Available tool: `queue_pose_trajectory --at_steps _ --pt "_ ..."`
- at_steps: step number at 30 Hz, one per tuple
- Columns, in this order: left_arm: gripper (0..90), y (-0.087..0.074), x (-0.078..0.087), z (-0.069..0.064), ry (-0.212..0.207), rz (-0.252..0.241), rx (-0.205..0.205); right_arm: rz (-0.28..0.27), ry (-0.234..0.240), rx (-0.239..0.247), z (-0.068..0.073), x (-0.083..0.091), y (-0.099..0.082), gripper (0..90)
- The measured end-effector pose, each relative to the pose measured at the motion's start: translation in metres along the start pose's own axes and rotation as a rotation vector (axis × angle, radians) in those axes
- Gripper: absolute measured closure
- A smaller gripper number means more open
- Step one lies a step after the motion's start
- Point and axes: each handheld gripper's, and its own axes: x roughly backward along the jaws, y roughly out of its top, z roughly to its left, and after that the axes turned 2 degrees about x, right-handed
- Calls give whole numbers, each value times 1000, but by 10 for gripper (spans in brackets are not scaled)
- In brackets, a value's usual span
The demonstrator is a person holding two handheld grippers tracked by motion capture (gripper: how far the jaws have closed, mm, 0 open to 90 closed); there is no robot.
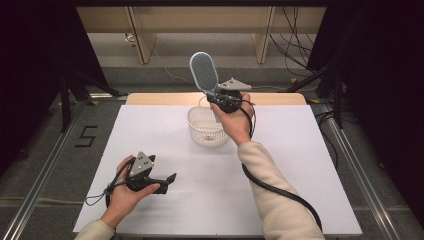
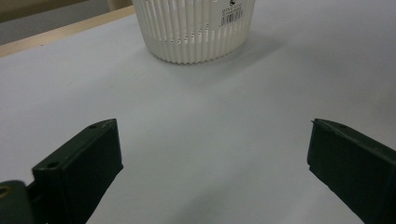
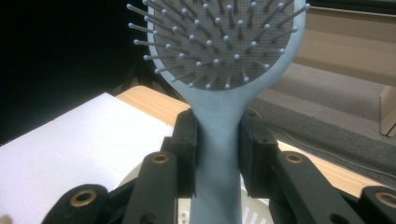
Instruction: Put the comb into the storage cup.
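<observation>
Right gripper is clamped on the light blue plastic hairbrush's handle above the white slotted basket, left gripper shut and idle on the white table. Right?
Not quite. The left gripper is open: the left gripper view shows its jaws wide apart over bare white table. The rest holds: the right gripper clamps the handle of the light blue plastic hairbrush above the white slotted basket.

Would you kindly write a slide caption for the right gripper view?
Right gripper clamps the neck of a light-blue hairbrush, bristles facing the camera, above the white table.
</observation>
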Motion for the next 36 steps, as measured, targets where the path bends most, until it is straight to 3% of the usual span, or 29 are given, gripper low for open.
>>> queue_pose_trajectory --at_steps 36 --pt "25 0 0 0 0 0 -2 5 12 5 2 -10 -5 706"
